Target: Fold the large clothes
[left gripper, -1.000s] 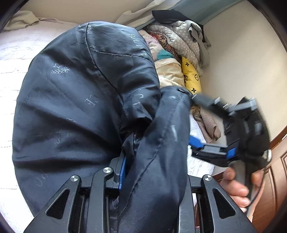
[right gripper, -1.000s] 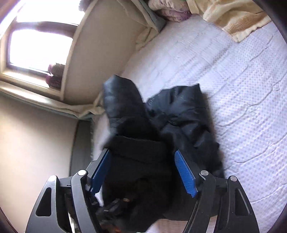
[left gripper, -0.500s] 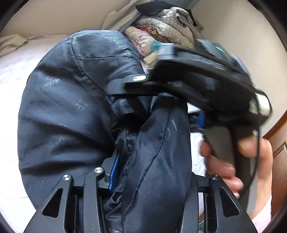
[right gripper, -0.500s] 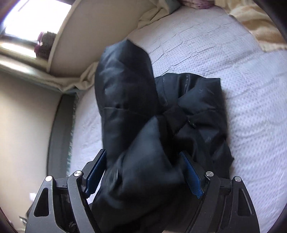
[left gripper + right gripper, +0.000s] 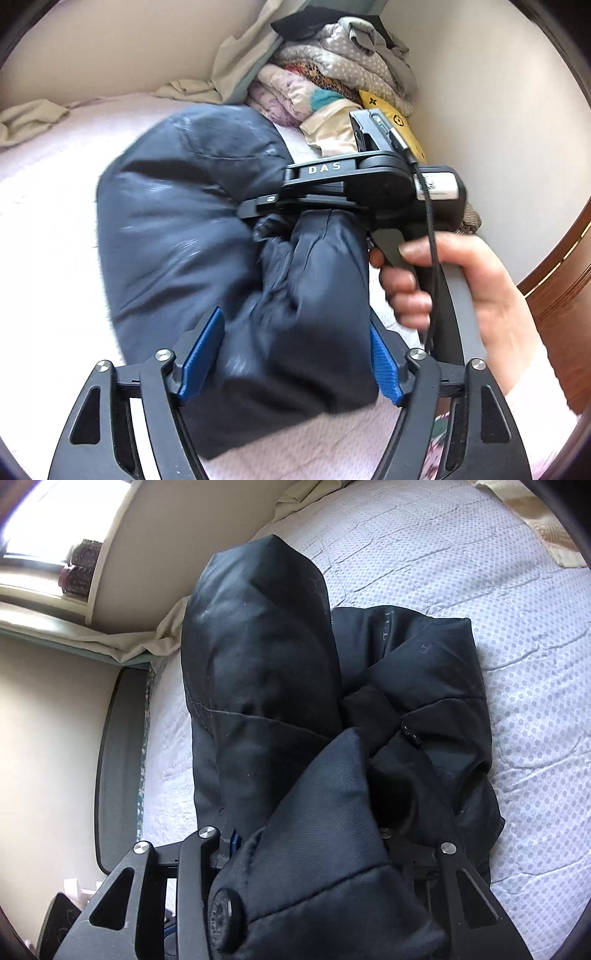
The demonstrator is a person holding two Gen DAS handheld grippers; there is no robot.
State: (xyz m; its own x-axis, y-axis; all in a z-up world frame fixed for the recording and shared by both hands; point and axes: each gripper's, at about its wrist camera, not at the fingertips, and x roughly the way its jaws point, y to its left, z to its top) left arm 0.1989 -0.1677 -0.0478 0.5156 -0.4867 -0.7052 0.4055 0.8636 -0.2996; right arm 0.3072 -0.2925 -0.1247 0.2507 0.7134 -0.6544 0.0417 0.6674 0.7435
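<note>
A dark navy padded jacket lies bunched on the pale quilted bed. My left gripper is open, its blue pads on either side of a thick fold of the jacket. The right gripper reaches in from the right above that fold, held by a hand, and is clamped on jacket fabric. In the right wrist view the jacket fills the middle, and the right gripper is shut on a thick fold that hides its fingertips.
A pile of clothes and bedding is stacked in the bed's far corner against the wall. A wooden panel stands at the right. In the right wrist view a window ledge and the bed's dark edge lie at the left.
My left gripper has opened and let go of the jacket fold. The right gripper has closed on the jacket. The jacket has come down onto the bed.
</note>
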